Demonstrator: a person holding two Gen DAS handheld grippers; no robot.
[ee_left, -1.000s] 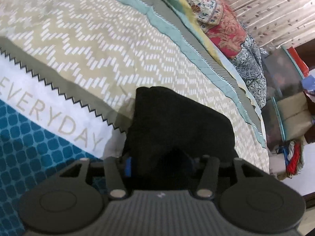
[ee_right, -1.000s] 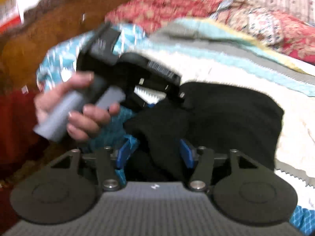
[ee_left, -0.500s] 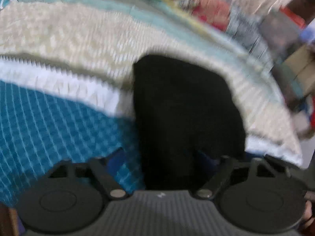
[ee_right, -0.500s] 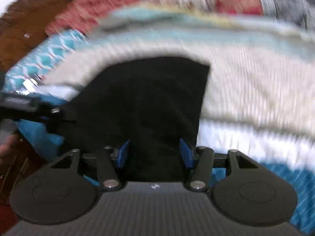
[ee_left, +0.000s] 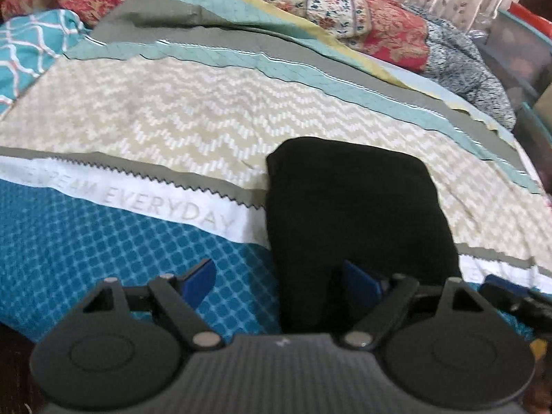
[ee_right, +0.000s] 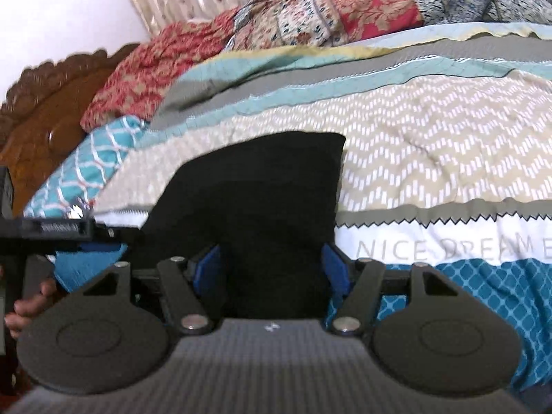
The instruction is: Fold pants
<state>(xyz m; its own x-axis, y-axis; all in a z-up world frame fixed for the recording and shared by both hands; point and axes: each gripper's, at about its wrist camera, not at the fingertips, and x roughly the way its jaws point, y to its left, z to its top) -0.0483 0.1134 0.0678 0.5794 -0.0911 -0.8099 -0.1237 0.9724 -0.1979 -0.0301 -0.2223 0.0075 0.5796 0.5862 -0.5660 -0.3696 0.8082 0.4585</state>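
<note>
The black pants (ee_left: 352,214) lie folded into a compact rectangle on the patterned bedspread (ee_left: 172,114). They also show in the right wrist view (ee_right: 262,193). My left gripper (ee_left: 281,277) is open at the near edge of the pants, with its left blue pad over the blue squares and its right pad against the black cloth. My right gripper (ee_right: 272,269) is open, its two blue pads standing on either side of the near end of the pants without closing on them. The left gripper body (ee_right: 48,231) shows at the left edge of the right wrist view.
A pile of floral quilts (ee_left: 345,10) lies along the far side of the bed. A teal patterned pillow (ee_right: 86,169) sits by the carved wooden headboard (ee_right: 41,117). Storage boxes (ee_left: 521,51) stand past the bed on the right.
Both grippers were shut on the bunched pants a second ago. They have since laid the pants flat on the bed and opened, and both have drawn back toward the near edge.
</note>
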